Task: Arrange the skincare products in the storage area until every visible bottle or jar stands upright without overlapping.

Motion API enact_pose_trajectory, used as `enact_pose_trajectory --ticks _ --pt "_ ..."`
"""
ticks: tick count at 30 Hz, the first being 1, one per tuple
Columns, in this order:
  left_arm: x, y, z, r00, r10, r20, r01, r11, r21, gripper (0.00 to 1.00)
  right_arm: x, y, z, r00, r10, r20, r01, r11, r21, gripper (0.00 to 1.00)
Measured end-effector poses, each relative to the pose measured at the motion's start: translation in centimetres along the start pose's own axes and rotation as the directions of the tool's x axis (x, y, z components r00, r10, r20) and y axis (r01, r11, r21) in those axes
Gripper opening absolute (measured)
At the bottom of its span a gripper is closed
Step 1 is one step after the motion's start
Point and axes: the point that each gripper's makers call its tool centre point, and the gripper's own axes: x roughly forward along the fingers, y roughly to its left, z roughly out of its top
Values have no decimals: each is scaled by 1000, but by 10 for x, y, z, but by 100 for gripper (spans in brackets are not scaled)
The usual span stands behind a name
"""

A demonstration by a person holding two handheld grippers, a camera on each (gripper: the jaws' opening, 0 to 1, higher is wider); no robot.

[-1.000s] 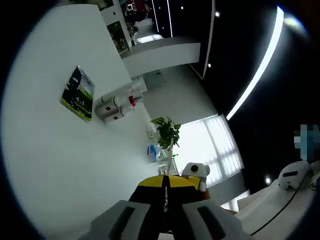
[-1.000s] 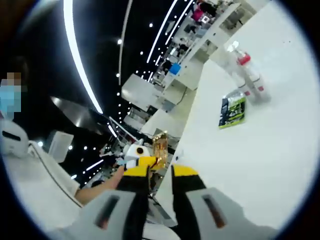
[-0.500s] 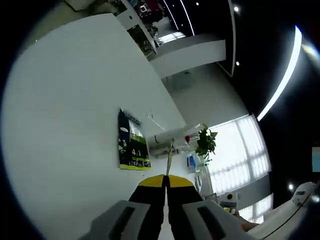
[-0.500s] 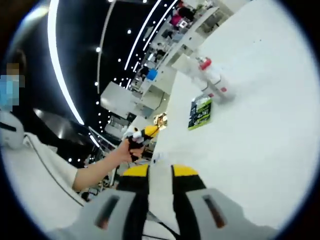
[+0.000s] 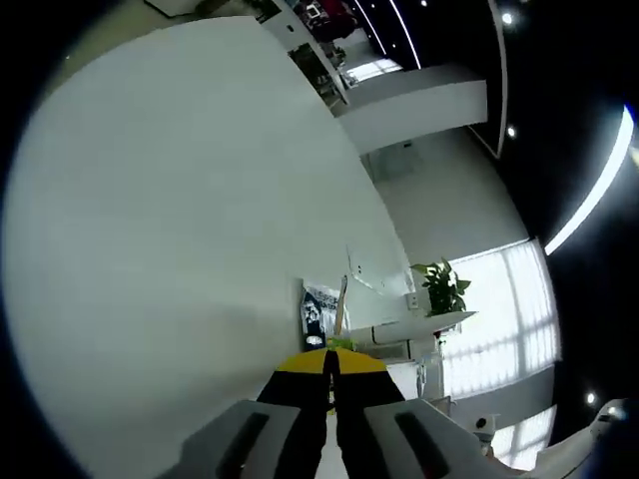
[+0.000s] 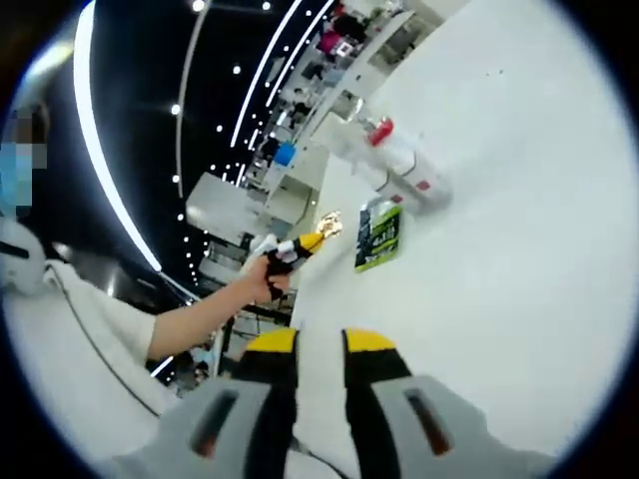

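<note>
Closer now to the green sachet [image 6: 378,238], the left gripper [image 6: 310,240] reaches in with jaws pressed together, while the right gripper [image 6: 319,351] hovers slightly spread over the white counter [image 6: 519,259]. White bottles [image 6: 399,172] lie on their sides just beyond the sachet; behind them, a dark ceiling carries bright light strips [image 6: 110,190].

The left gripper [image 5: 330,371] is hanging over a wide white desk [image 5: 170,220], its yellow-tipped jaws pressed together. Just past the jaw tips a dark printed packet [image 5: 319,311] is lying flat. Beyond the packet, a potted plant [image 5: 446,287] is standing by bright windows.
</note>
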Motion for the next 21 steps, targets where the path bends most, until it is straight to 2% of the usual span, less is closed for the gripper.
enact_pose_trajectory --ticks 3,8,12,14,15,18,21 --pt "7 18 17 999 42 -15 -42 999 1 0 2 -6 -2 1000 -12 -6 12 1000 7 16" --pt "12 29 17 992 112 -54 -112 994 14 0 1 -12 -9 1000 -23 -20 24 999 26 15" --pt "12 35 24 987 147 -69 -146 989 25 1 -2 -16 -5 1000 -31 0 31 999 42 15" --pt "12 44 26 978 186 -97 -182 982 51 1 -2 -17 -2 999 -33 11 33 998 45 15" --pt "12 47 24 972 196 -130 -187 979 76 2 -2 -16 -1 999 -32 14 31 998 45 15" --pt "13 51 22 959 231 -161 -215 970 114 2 -2 -15 1 999 -28 20 27 999 42 15" --pt "15 63 28 946 264 -188 -239 960 146 2 -2 -14 -1 999 -26 19 25 999 40 15"
